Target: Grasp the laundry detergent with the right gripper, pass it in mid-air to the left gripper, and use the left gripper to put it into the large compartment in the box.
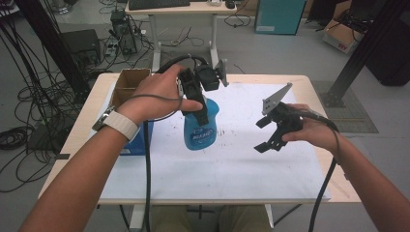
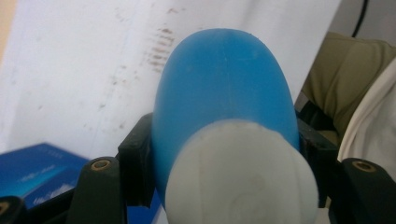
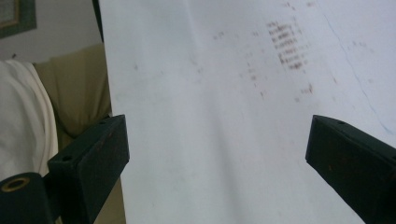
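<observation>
The left tool [image 1: 200,104] squeezes the smooth blue bottle [image 1: 200,126], which could slip out; the right tool [image 1: 269,133] is wide open, holding nothing.

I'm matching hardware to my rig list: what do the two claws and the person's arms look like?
Both the left claw and right claw are black with two blocky jaws showing brass-coloured screw inserts. Each carries a grey three-cornered plate with small holes and trails a black cable toward the person. The forearms are bare, without sleeves; the left wrist wears a watch with a pale band.
</observation>
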A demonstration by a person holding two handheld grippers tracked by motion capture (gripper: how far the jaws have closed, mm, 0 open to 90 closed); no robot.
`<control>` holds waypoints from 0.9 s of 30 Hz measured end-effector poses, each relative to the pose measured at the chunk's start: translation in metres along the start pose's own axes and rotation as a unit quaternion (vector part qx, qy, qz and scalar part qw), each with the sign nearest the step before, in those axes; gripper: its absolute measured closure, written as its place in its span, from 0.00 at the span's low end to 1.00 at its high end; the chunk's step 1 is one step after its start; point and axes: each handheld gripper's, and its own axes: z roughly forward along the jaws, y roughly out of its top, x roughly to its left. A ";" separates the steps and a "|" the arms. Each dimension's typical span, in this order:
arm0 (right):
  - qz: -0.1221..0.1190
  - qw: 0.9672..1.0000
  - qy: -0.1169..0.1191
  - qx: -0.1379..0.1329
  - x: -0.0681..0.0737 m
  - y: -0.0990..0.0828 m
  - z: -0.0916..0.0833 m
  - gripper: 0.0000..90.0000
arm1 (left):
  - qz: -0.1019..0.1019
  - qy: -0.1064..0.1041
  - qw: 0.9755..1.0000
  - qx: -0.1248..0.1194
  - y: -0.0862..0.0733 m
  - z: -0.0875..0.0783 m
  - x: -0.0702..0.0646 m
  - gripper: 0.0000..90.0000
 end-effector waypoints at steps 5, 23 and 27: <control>0.001 1.000 -0.025 0.013 -0.004 -0.006 -0.019 0.07 | -0.041 0.005 0.999 0.011 -0.002 -0.015 0.010 0.42; 0.017 0.994 -0.070 0.077 -0.003 -0.031 -0.040 0.09 | -0.171 0.032 0.984 0.023 -0.005 -0.055 0.026 0.42; 0.019 0.994 -0.072 0.079 -0.003 -0.034 -0.045 0.09 | -0.202 0.039 0.978 0.019 -0.005 -0.064 0.031 0.42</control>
